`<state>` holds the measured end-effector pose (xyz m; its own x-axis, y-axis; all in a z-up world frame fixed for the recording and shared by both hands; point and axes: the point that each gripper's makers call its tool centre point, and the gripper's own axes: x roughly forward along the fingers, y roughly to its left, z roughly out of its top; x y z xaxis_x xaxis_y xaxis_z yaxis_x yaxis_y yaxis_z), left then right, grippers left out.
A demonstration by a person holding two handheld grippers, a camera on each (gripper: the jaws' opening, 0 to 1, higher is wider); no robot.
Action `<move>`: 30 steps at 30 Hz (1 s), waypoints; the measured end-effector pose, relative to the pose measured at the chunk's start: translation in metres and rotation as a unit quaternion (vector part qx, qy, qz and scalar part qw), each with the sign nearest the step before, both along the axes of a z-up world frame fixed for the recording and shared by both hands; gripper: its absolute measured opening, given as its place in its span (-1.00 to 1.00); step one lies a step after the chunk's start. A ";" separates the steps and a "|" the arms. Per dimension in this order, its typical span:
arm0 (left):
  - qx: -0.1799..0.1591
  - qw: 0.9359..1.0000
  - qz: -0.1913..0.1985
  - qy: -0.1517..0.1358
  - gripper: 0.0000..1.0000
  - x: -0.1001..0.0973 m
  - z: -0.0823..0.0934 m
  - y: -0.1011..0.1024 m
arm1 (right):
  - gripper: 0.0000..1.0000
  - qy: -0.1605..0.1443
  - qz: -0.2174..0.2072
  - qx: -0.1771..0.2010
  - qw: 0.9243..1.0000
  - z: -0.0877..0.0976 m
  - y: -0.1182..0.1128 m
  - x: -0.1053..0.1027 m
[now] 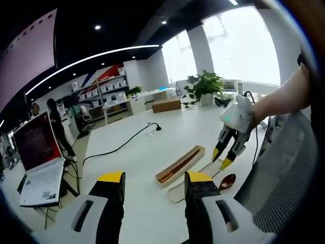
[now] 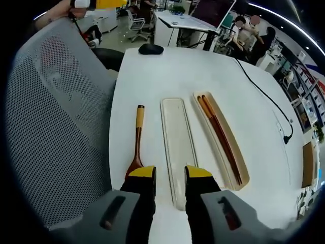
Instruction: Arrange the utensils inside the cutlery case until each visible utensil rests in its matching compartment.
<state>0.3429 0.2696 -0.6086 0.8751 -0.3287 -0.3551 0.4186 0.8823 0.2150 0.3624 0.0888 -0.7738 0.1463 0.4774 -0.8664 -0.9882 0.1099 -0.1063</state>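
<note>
Yellow tips: both grippers carry yellow-capped black jaws on pale grey bodies.
Right gripper (image 2: 170, 173): jaws parted with a clear gap and nothing between them; it hangs above the near end of the case lid, its left jaw just over the bowl end of the spoon. In the left gripper view the same right gripper (image 1: 224, 155) comes in from the right on a person's bare forearm (image 1: 284, 99), jaws apart, tips pointing down at the lid and spoon.
Left gripper (image 1: 155, 178): jaws wide apart, empty, held above the white worktop (image 1: 137, 162) short of the case parts.
Spoon (image 2: 137, 142): dark reddish wood with a yellowish handle end, lying flat on the worktop just beside the lid, on the side towards the chair, outside any compartment. Its bowl (image 1: 227, 181) peeks out beside the left gripper's jaw.
Case lid (image 2: 177, 147): long, pale cream, shallow, lying flat between the spoon and the tray, with nothing in it.
Cutlery case tray (image 2: 238, 168): tan, long and narrow, parallel to the lid and close beside it.
Chopsticks (image 2: 218, 134): a dark brown pair lying lengthwise inside the tray.
Chair (image 2: 61, 117): grey mesh back right against the worktop edge.
Mouse (image 2: 151, 49): black, at the far end of the worktop.
Cable (image 2: 264, 86): black, trailing across the worktop well beyond the tray.
Laptop (image 1: 38, 157): open, off at the side of the room.
Potted plant (image 1: 205, 86): green, at the far end by the windows.
</note>
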 end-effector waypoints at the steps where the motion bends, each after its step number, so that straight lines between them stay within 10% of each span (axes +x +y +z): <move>1: 0.000 1.000 0.000 0.000 -0.05 0.000 0.000 0.000 | -0.61 0.004 0.003 -0.001 1.000 -0.002 0.001 -0.002; 30: -0.021 1.000 -0.003 -0.006 -0.04 0.000 0.004 -0.001 | -0.64 0.065 0.063 -0.050 0.995 -0.038 0.023 -0.036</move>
